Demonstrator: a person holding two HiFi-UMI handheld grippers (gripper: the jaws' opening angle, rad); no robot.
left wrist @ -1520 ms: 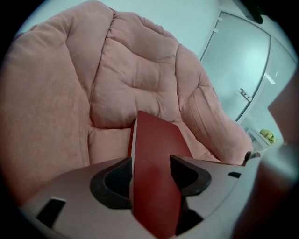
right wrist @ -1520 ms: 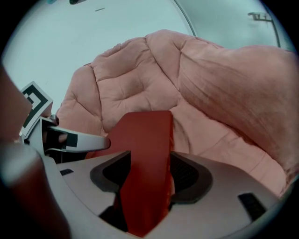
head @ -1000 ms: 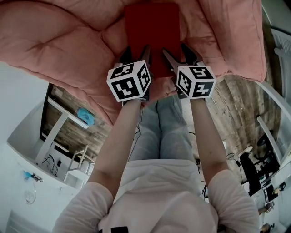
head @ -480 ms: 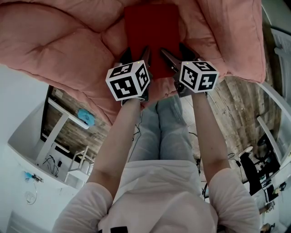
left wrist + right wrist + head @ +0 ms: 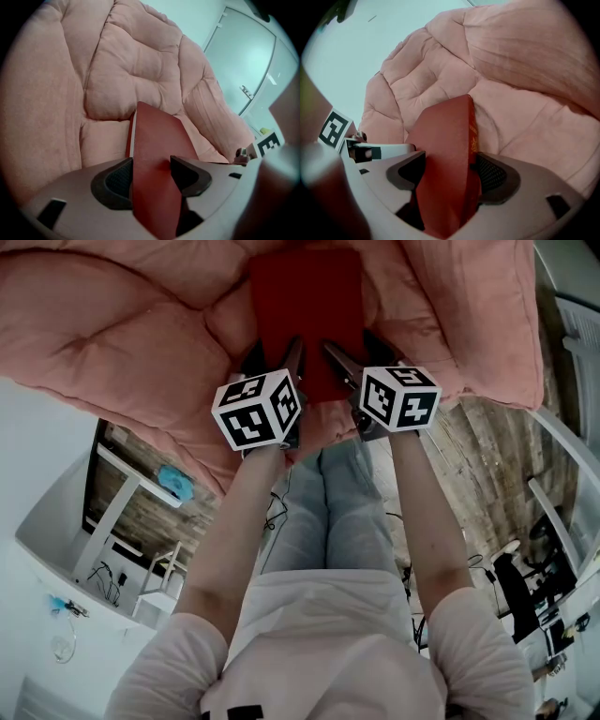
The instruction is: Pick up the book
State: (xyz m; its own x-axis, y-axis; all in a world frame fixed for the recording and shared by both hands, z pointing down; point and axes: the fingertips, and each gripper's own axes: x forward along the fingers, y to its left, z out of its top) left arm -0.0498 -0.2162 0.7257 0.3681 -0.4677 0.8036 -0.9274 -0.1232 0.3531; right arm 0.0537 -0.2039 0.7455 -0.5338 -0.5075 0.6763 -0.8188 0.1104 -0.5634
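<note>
A dark red book (image 5: 305, 306) lies against the big pink padded cushion (image 5: 122, 324), with its near edge lifted between my two grippers. My left gripper (image 5: 277, 351) is shut on the book's near left part; in the left gripper view its pads (image 5: 117, 180) clamp the red cover (image 5: 159, 136). My right gripper (image 5: 359, 351) holds the near right corner. In the right gripper view the book (image 5: 445, 131) stands on edge between the wide-set jaws, and both pads (image 5: 490, 173) touch it. The far end of the book rests on the cushion.
The pink cushion fills the top of the head view and surrounds the book on all sides. Below it are the person's legs (image 5: 328, 512) and a wooden floor (image 5: 487, 456). A white desk (image 5: 56, 549) stands at the left. A glass door (image 5: 243, 70) shows behind the cushion.
My right gripper has rolled and edged up and left along the book's corner. The left gripper has barely shifted, and the book stays held.
</note>
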